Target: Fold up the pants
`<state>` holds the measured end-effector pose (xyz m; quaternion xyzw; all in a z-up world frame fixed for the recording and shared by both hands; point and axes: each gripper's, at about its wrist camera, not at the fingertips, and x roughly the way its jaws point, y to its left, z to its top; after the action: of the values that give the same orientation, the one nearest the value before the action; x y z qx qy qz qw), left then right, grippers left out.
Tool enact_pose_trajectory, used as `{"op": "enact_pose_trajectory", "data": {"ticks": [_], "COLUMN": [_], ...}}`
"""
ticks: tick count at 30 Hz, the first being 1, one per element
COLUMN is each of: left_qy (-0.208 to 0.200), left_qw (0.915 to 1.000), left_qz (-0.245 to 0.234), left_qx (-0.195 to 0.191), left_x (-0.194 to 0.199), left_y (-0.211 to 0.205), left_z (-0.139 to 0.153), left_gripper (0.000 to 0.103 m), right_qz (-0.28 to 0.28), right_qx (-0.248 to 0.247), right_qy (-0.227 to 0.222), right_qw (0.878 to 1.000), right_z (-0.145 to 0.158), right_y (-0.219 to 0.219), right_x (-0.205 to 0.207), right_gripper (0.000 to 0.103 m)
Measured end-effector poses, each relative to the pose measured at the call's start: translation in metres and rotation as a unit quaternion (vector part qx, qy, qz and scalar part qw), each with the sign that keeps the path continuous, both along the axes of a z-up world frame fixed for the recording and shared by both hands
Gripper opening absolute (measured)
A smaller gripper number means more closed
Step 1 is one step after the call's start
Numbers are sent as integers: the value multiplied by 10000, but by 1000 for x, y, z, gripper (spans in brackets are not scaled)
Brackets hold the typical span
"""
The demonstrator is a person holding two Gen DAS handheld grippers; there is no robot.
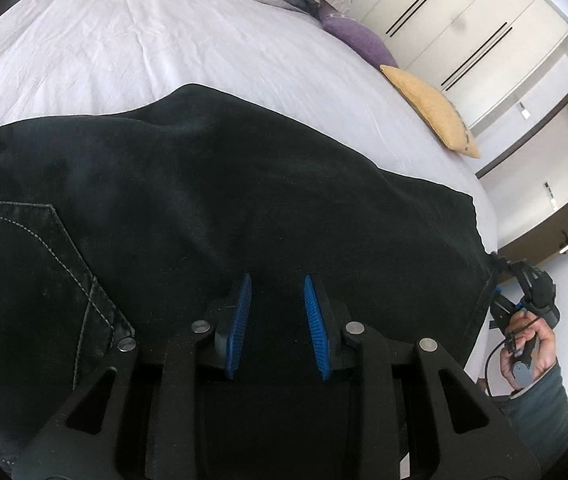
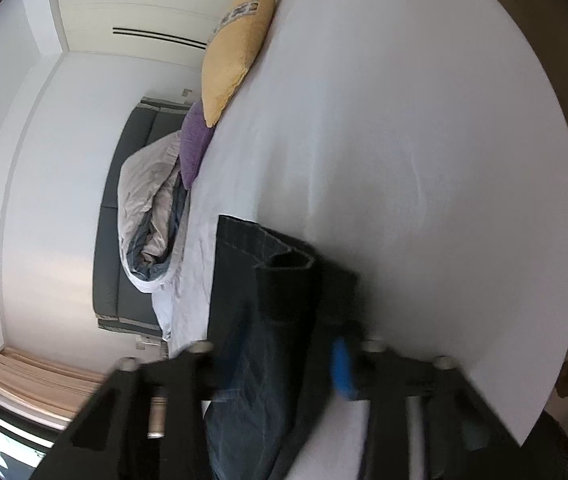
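Left gripper (image 1: 277,322): jaws apart, empty, angled down just above the pants (image 1: 212,200).
Right gripper (image 2: 284,364): blurred, clamped on a pants edge; 1 blue pad hidden.
Pants: spread on the white bed (image 1: 124,40).

black pants (image 1: 212,200), pale stitching; white sheet (image 1: 132,48); yellow cushion (image 1: 432,110); purple cushion (image 1: 358,38)

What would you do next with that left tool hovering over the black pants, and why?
Probably lower the left gripper and close its fingers on the pants beneath. Those fingers stand apart with no cloth between them, while the right gripper seems to pinch the pants' corner; folding likely needs both ends held.
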<state>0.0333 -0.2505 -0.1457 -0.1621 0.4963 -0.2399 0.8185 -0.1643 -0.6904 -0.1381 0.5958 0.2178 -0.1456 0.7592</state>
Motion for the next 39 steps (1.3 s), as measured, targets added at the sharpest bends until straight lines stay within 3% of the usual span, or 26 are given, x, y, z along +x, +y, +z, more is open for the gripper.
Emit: {"op": "enact_pose_trajectory", "data": {"ticks": [3,9,13,15,17,19,21,22,24,25,26,27,28,30,36,39], "left_qy": [16,39,71,86,114,170,248,322,443,465,459,444,450,514,1069,1275], "left_qw": [10000,9999,9998,9997,9995,9992,9987,9981,9967,9961,9951,9942,9937,9920,9822,9787], "left_qz": [4,11,33,42,54,81,128,185,248,234,205,196,211,217,239,164], "left_qx": [-65,-134,-204,-230,-287,-356,-435,-497,-628,-712,-855,-960,-1006,-1132,-1529,-1599], "left_x": [-1,-4,-5,-4,-4,-2,-1,-1,-1,-2,-4,-6,-8,-9,6,18], "left_y": [2,23,33,34,37,41,46,50,58,61,64,67,69,71,67,61], "left_z": [-3,2,0,-1,-3,-3,-2,-2,0,1,3,6,10,13,2,0], "left_gripper": [27,27,27,27,27,27,27,27,32,49,57,69,78,86,87,87], "right_qz": [24,8,177,407,861,1601,2654,3199,3895,4229,4387,4494,4549,4459,4167,4050], "right_qx": [41,-296,-952,-1577,-2292,-3117,-4173,-4663,-5339,-5731,-5939,-6052,-6057,-5970,-6078,-6205], "right_qy": [48,177,409,537,596,696,816,876,990,1056,1085,1126,1188,1223,1075,987], "right_qw": [10000,9994,9945,9852,9677,9340,8653,8201,7439,6940,6657,6474,6420,6555,6674,6642], "right_z": [-6,4,33,59,86,107,115,110,92,77,65,56,46,43,56,63], "right_y": [-1,6,23,43,78,131,211,255,316,350,368,380,389,386,376,383], "right_x": [0,-1,11,24,42,65,86,91,92,87,83,80,78,77,65,60], "right_gripper": [7,6,6,6,6,6,6,6,6,6,6,6,6,6,6,6]}}
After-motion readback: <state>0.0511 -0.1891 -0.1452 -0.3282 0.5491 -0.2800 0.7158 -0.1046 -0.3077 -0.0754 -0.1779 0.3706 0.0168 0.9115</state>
